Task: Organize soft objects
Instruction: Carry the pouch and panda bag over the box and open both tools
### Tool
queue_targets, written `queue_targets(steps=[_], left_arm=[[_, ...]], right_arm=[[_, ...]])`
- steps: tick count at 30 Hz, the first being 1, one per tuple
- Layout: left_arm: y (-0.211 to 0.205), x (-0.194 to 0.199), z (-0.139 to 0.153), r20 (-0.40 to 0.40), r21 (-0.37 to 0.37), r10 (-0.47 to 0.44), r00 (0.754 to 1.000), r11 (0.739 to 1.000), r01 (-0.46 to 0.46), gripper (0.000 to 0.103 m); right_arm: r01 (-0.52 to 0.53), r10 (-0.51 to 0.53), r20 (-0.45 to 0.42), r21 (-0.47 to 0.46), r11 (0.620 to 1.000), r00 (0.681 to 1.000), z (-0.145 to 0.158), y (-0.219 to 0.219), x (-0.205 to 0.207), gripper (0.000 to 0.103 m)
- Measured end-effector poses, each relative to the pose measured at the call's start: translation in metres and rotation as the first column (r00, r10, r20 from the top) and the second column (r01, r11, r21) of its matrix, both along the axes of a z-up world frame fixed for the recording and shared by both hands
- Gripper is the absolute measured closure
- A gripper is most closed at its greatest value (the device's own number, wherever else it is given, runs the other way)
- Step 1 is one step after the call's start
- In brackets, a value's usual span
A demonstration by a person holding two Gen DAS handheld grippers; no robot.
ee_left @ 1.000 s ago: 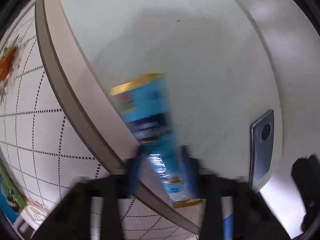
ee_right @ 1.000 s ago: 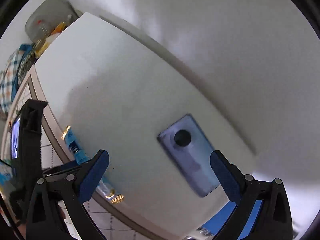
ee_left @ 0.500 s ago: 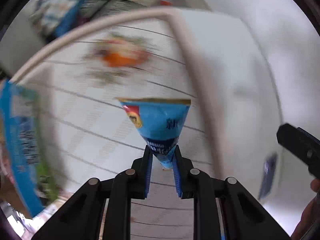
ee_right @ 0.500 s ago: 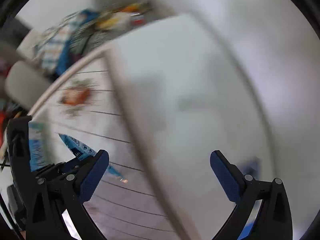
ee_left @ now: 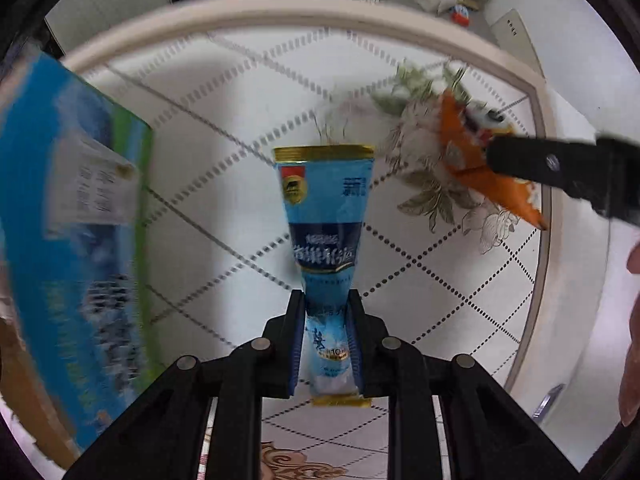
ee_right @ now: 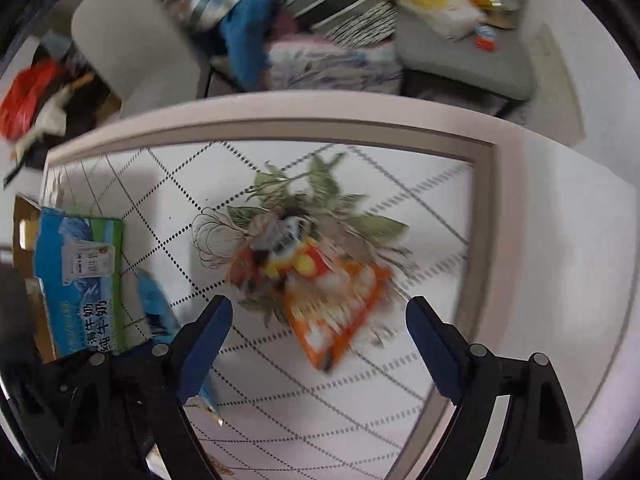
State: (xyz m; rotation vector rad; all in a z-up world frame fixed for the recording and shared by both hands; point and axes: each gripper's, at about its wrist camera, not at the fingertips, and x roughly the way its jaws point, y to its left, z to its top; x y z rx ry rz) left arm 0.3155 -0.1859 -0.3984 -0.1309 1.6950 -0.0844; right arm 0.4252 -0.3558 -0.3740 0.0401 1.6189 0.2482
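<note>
Left gripper (ee_left: 326,344) fingers clench a blue sachet (ee_left: 326,216); right gripper (ee_right: 318,320) fingers, released and closing, straddle an orange packet (ee_right: 340,300).

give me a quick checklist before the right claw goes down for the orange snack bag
1. Left claw clamped on the blue packet: ok.
2. Right claw has nothing between its closing fingers: ok.
3. Orange snack bag lies flat on the table, free of other items: ok.
4. Bag centred between the right claw's fingers: ok, roughly.
5. Blue milk carton box clear of the bag: ok.
6. Exact bag edges: cannot tell, blurred.
</note>
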Motion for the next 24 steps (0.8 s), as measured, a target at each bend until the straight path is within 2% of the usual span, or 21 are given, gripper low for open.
queue_targets(steps=[2, 3, 5, 6, 8, 10, 14, 18, 24], left_arm=[[-0.004, 0.001, -0.013, -0.038, 0.015, -0.029, 0.999, 0.999, 0.029, 0.079], [-0.007, 0.001, -0.015, -0.039, 0.015, -0.044, 0.998, 0.999, 0.044, 0.074], [-0.013, 0.002, -0.016, -0.033, 0.005, -0.077, 0.997, 0.997, 0.077, 0.066], [-0.016, 0.002, -0.015, -0.023, 0.011, -0.097, 0.995, 0.995, 0.097, 0.066], [-0.021, 0.003, -0.016, -0.01, 0.016, -0.103, 0.995, 0.995, 0.103, 0.066], [-0.024, 0.004, -0.015, -0.003, 0.037, -0.107, 0.994, 0.994, 0.107, 0.084], [-0.023, -0.007, -0.006, -0.008, -0.005, -0.086, 0.996, 0.996, 0.086, 0.088], [-0.013, -0.018, 0.024, 0.054, -0.013, -0.098, 0.994, 0.995, 0.099, 0.089], [0.004, -0.039, 0.087, 0.152, -0.099, -0.089, 0.984, 0.99, 0.105, 0.089]], right_arm=[[-0.046, 0.045, -0.053, -0.009, 0.999, 0.998, -0.017, 0.011, 0.008, 0.013], [-0.06, 0.059, -0.067, -0.02, 0.998, 0.996, -0.022, 0.013, 0.007, 0.027], [-0.083, 0.079, -0.075, -0.058, 0.995, 0.994, -0.029, 0.017, 0.008, 0.031], [-0.094, 0.089, -0.06, -0.081, 0.992, 0.994, -0.029, 0.019, 0.008, 0.048], [-0.084, 0.079, -0.045, -0.107, 0.991, 0.996, -0.027, 0.018, 0.008, 0.057], [-0.076, 0.073, -0.034, -0.095, 0.993, 0.997, -0.023, 0.018, 0.005, 0.067], [-0.037, 0.035, -0.02, -0.104, 0.994, 0.999, -0.016, 0.012, -0.008, 0.07], [0.04, -0.04, 0.006, -0.08, 0.996, 0.999, -0.004, 0.0, -0.032, 0.071], [0.135, -0.133, 0.076, -0.021, 0.991, 0.988, 0.033, -0.011, -0.071, 0.071]])
